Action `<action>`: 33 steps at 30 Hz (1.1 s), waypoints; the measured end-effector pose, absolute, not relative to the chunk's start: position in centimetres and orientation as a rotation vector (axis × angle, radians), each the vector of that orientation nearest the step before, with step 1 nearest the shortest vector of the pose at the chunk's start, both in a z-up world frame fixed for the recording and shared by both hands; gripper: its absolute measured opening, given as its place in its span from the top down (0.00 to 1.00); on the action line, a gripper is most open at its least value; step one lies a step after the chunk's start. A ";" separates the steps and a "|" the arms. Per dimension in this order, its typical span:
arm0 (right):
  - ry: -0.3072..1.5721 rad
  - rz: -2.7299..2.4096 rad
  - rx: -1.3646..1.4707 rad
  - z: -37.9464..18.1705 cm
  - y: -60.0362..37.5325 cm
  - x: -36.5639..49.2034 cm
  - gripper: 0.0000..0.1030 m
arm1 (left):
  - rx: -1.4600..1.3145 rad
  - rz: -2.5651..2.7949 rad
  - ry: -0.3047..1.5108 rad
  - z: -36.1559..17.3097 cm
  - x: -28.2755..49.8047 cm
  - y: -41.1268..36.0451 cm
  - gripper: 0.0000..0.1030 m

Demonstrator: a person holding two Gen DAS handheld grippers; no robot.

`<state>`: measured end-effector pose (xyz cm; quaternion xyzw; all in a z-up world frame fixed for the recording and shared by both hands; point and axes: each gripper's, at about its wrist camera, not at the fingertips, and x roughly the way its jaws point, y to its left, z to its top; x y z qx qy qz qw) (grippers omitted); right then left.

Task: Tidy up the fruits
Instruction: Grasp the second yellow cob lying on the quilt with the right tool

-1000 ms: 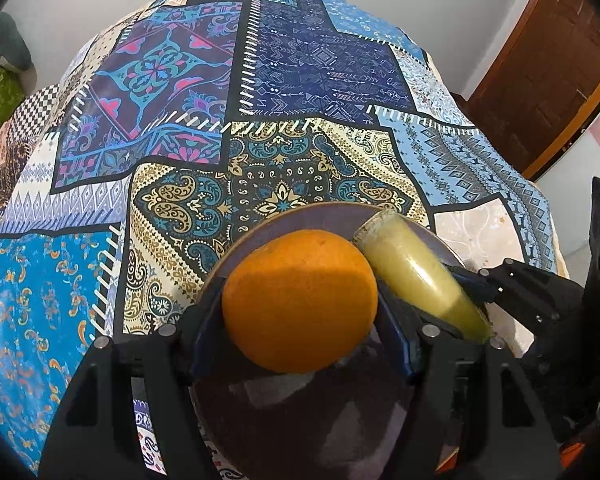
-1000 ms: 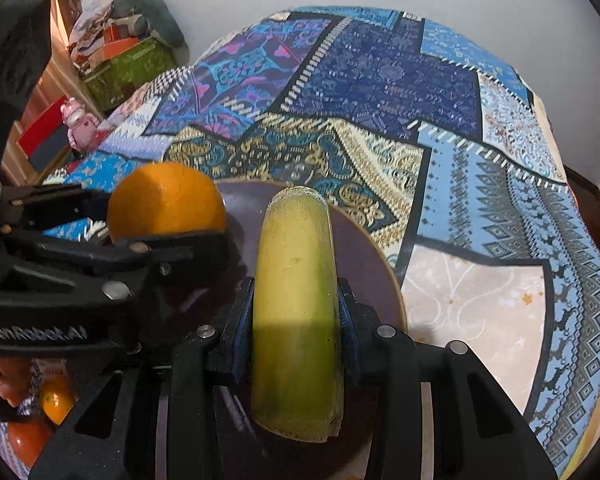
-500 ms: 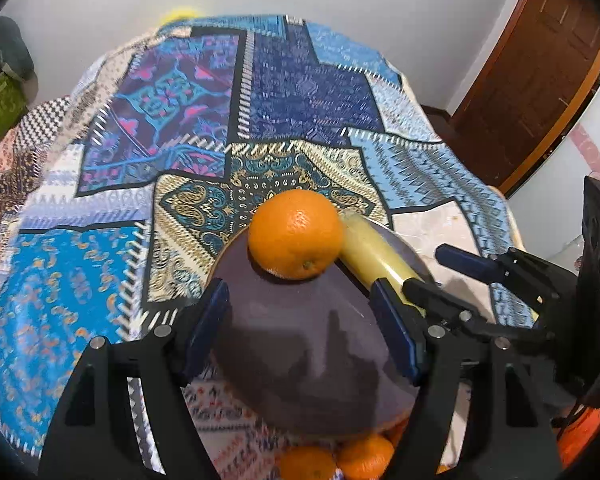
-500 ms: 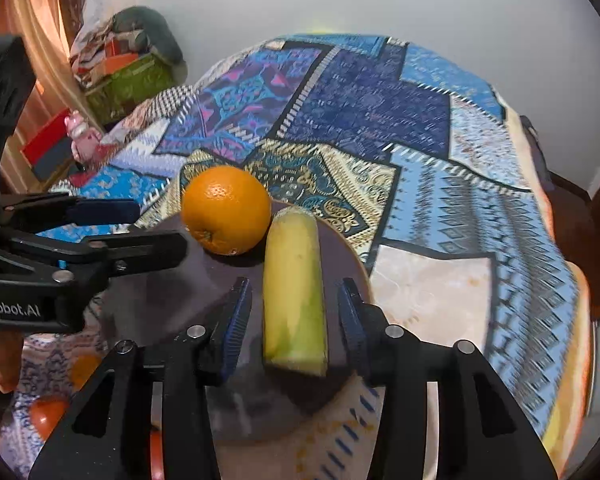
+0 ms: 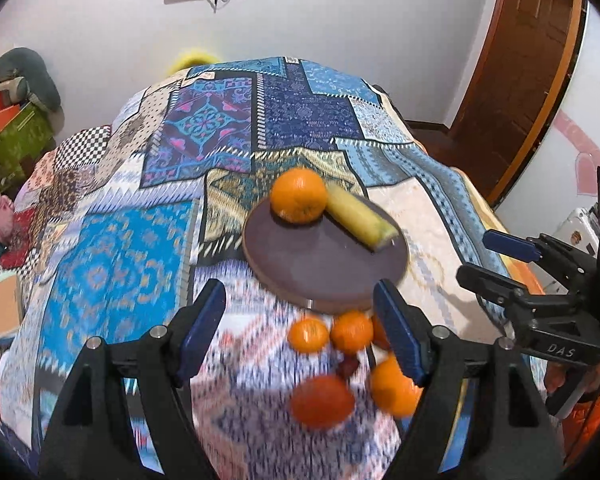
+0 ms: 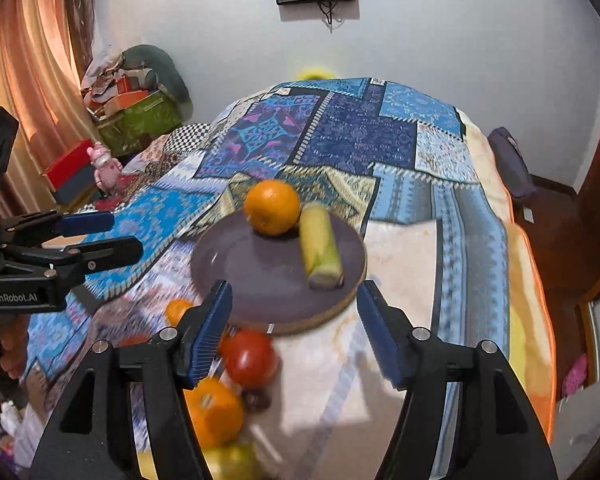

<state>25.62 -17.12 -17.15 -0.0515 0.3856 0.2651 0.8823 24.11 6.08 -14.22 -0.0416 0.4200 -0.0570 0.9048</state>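
A dark round plate lies on the patchwork bedspread. An orange and a yellow-green banana piece rest on it, touching. My left gripper is open and empty, back from the plate's near rim; it also shows at the left of the right wrist view. My right gripper is open and empty; it also shows in the left wrist view. Several loose oranges and a red fruit lie in front of the plate.
The bedspread slopes down at its edges. A brown door stands at the right. Boxes and a pink toy are piled at the left by a curtain. A yellow-green fruit lies at the near edge.
Both grippers opened, letting go of the orange and the banana piece onto the plate, then pulled back and up. The loose fruit in front of the plate came into view.
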 end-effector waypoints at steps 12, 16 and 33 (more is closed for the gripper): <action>0.896 0.571 -0.073 -20.3 -17.7 18.0 0.31 | -0.080 -0.132 0.968 -19.2 16.4 5.0 0.21; 0.926 0.584 -0.066 -21.3 -17.4 16.6 0.29 | -0.070 -0.152 1.009 -20.9 15.5 3.9 0.21; 0.954 0.554 -0.033 -22.2 -18.4 16.1 0.29 | -0.012 -0.266 1.041 -22.5 14.9 -1.8 0.20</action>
